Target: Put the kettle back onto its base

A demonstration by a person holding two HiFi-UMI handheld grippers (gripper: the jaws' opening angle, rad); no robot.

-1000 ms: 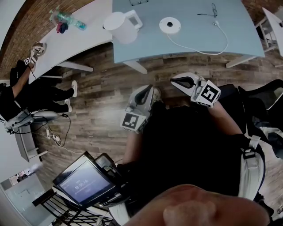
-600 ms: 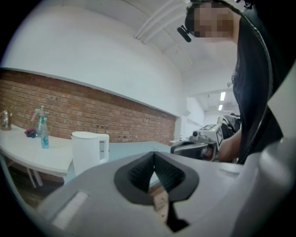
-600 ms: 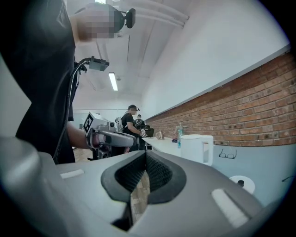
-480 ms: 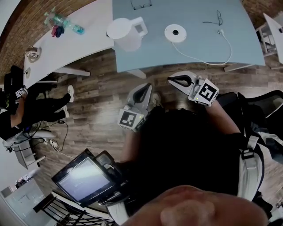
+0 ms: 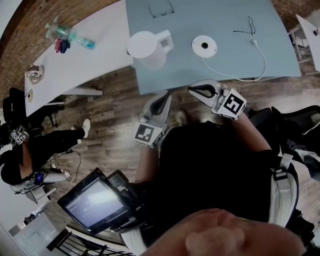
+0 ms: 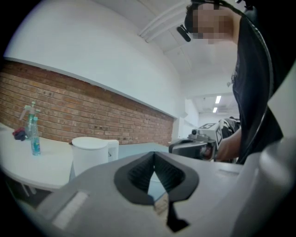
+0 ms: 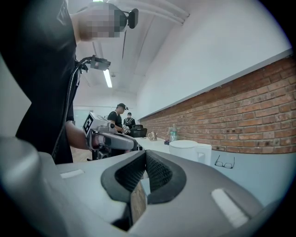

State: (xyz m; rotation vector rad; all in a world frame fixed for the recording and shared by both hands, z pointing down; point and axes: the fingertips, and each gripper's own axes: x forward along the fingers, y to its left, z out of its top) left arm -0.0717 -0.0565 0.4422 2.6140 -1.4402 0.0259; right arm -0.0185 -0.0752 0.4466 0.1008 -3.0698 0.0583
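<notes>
The white kettle (image 5: 149, 49) stands upright on the blue-grey table (image 5: 225, 65), handle to the right, a little left of its round white base (image 5: 204, 46). A white cord (image 5: 235, 75) runs from the base. Both grippers hover level over the wooden floor, just short of the table's near edge. My left gripper (image 5: 162, 97) is shut and holds nothing; the kettle (image 6: 90, 155) shows ahead of it to the left. My right gripper (image 5: 192, 90) is also shut and holds nothing, with the kettle (image 7: 187, 150) ahead and right of its jaws.
Glasses (image 5: 161, 9) lie at the table's far edge and another pair (image 5: 251, 24) by the cord's plug. A white table (image 5: 75, 60) on the left carries bottles (image 5: 70, 39). A seated person (image 5: 30, 155) is at far left, a screen (image 5: 95, 200) low left.
Both grippers have travelled forward toward the blue-grey table, still shut. The kettle and base now sit lower and nearer in the head view.
</notes>
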